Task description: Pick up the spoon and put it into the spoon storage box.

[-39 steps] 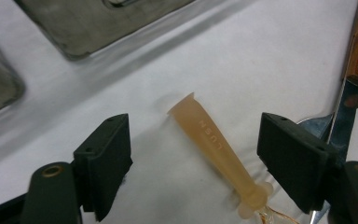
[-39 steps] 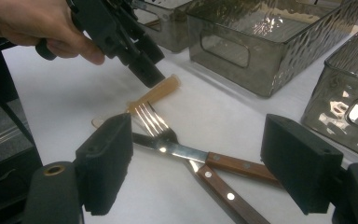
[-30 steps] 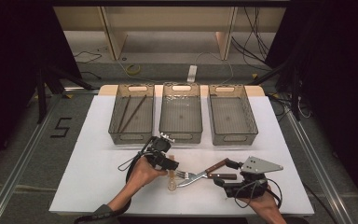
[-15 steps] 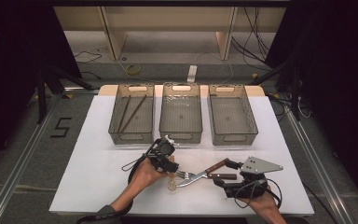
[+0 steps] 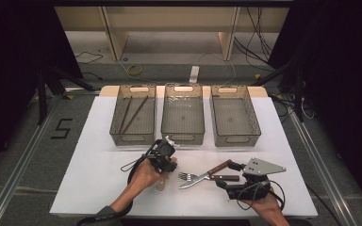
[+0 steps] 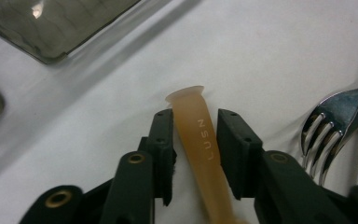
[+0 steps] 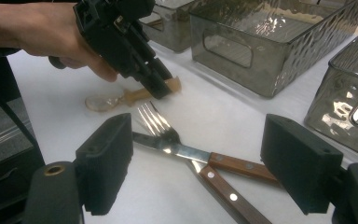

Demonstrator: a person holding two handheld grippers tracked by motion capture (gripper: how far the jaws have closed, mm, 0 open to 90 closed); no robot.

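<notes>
The left hand-held gripper [image 6: 195, 154] points down at a translucent amber spoon [image 6: 200, 144] that lies on the white counter [image 5: 99, 169], near its front edge and just left of centre. Its jaws have just been closing, and the spoon's handle runs between them; a thin gap remains on each side, so the pads do not yet press on it. In the high view, the same left hand-held gripper [image 5: 164, 162] sits over the spoon [image 5: 160, 184], whose bowl points toward the near edge. Just right of the spoon, a fork [image 5: 193, 178] and a knife [image 5: 207, 179] with wooden handles lie crossed on the counter. The right hand-held gripper [image 7: 196, 163] rests near the right front of the counter with its jaws wide apart and nothing between the pads, aimed over the wooden handles. Three clear bins [image 5: 183, 136] stand in a row at the far side; the left bin [image 5: 133, 137] holds two dark chopsticks [image 5: 134, 113].
</notes>
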